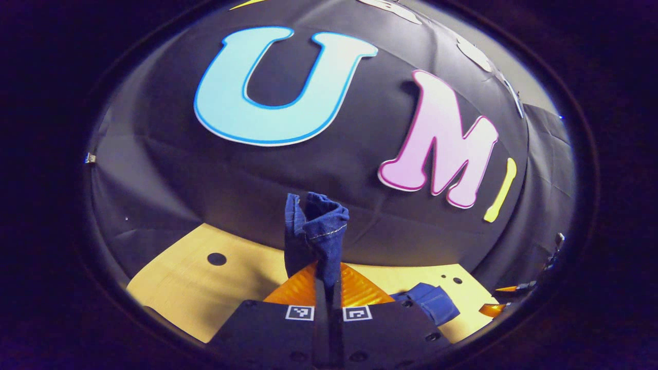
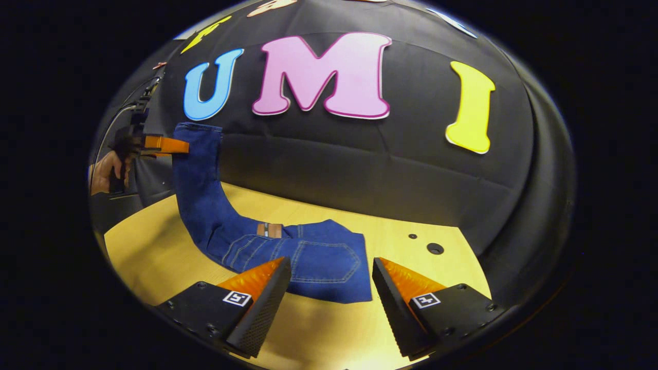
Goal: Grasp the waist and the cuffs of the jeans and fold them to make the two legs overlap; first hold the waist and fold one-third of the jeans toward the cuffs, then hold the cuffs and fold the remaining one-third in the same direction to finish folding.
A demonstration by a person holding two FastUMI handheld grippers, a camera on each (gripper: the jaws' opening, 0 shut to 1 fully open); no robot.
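Left tool [image 1: 329, 288] clenched on jeans [image 2: 308, 257] cuffs [image 1: 314, 221], lifted high. Right tool [image 2: 331, 288] released, hovering over waist [image 2: 329, 267] on bench [image 2: 154, 257]. Keep cuffs level, lay legs evenly overlapped.

A black cloth wall [image 2: 360, 169] stood behind the scene, creased and gently wrinkled, with fold lines running across it. Below it lay a pale yellow wooden surface [image 2: 154, 246], smooth and matte, meeting the cloth along its far edge. A few small round dark holes [image 2: 435, 248] were set into the surface near that edge, and another hole [image 1: 216, 259] appeared in the left gripper view. Even light fell on the wood, casting soft shadows.
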